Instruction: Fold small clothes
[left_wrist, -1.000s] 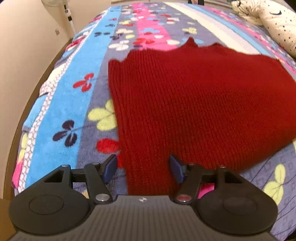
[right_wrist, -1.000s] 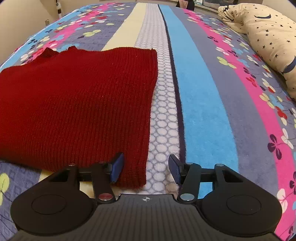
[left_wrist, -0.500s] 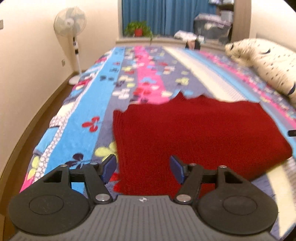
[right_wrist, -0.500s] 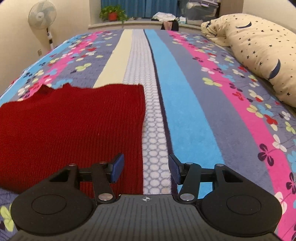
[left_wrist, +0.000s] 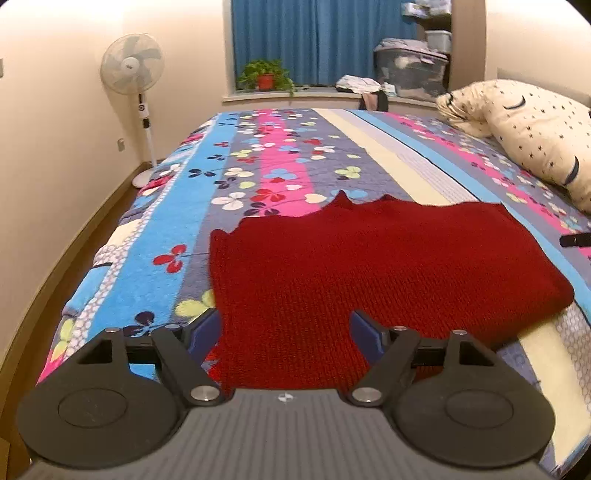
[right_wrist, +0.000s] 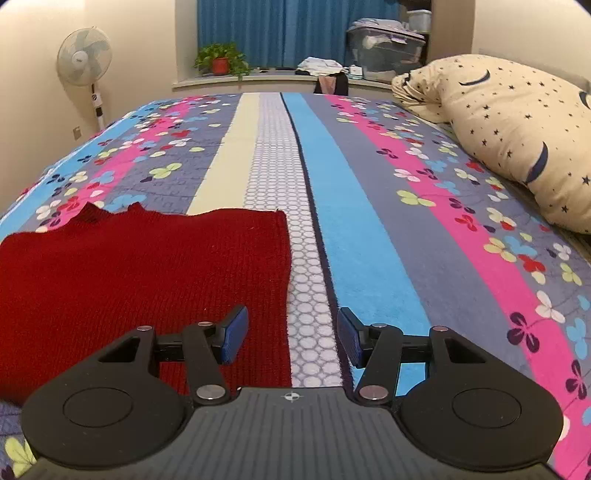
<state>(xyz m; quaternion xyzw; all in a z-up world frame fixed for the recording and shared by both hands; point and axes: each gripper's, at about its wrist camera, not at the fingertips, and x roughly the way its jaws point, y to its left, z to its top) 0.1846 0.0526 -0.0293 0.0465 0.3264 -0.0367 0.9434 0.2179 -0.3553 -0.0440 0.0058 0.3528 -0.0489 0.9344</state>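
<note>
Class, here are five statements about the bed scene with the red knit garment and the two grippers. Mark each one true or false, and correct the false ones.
1. The red knit garment lies flat on the bedspread. True.
2. The left gripper is shut on the garment. False: its fingers stand apart, holding nothing.
3. The right gripper is open. True.
4. The star-patterned pillow lies on top of the garment. False: it lies apart, at the bed's right side.
5. A standing fan stands by the left wall. True.
</note>
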